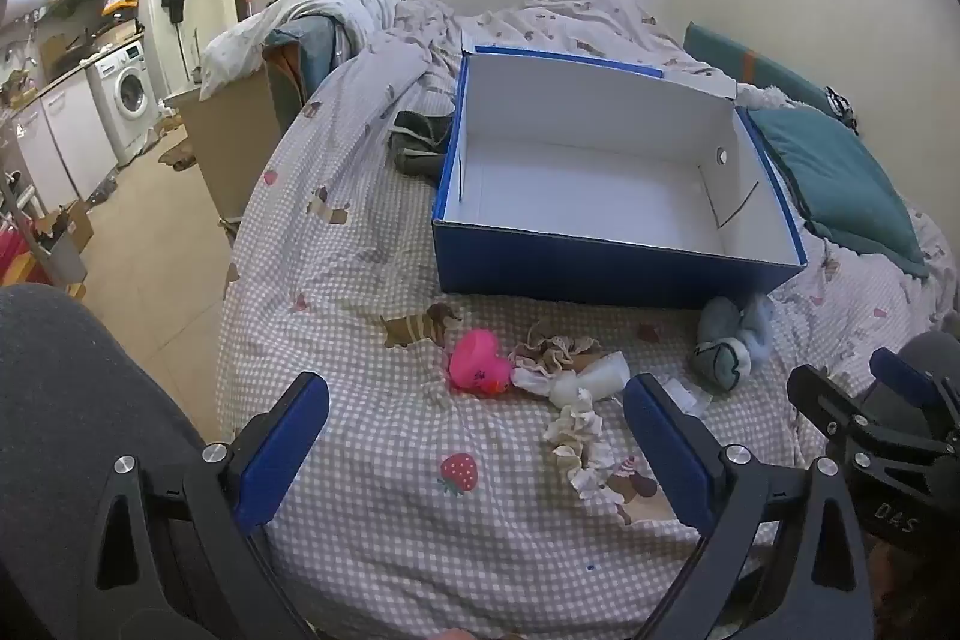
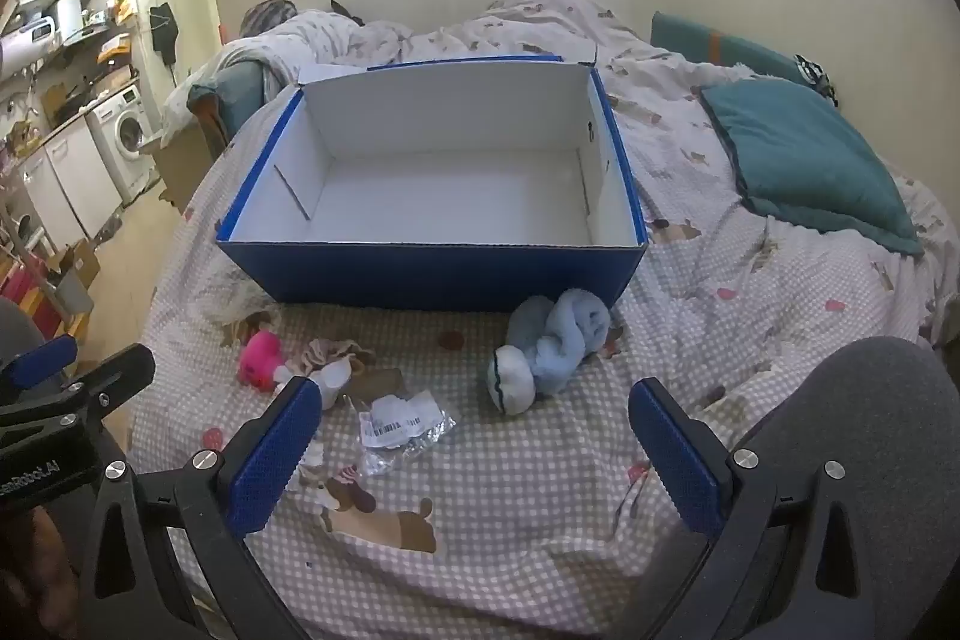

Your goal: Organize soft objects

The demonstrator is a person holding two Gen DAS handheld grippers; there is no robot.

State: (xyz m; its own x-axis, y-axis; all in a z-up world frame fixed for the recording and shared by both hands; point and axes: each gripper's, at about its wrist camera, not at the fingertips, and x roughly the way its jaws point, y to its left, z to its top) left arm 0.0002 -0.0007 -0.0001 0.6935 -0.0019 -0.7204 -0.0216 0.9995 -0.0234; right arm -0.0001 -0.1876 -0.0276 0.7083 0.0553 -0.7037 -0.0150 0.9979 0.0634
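Note:
An empty blue box (image 1: 600, 274) with a white inside stands on the bed; it also shows in the right wrist view (image 2: 432, 274). In front of it lie a pink soft toy (image 1: 477, 361) (image 2: 261, 361), beige and cream frilly cloths (image 1: 561, 355) (image 2: 336, 352), a cream scrunchie (image 1: 579, 436) and a light blue rolled sock bundle (image 1: 729, 340) (image 2: 552, 346). My left gripper (image 1: 477, 451) is open and empty, above the bed just short of the pink toy. My right gripper (image 2: 474, 451) is open and empty, short of the blue bundle.
A crumpled clear plastic wrapper (image 2: 402, 430) with a label lies near the cloths. A teal pillow (image 2: 804, 160) lies right of the box, dark socks (image 1: 420, 139) left of it. The bed's left edge drops to the floor (image 1: 156, 244); a kitchen and washing machine (image 1: 129, 97) lie beyond.

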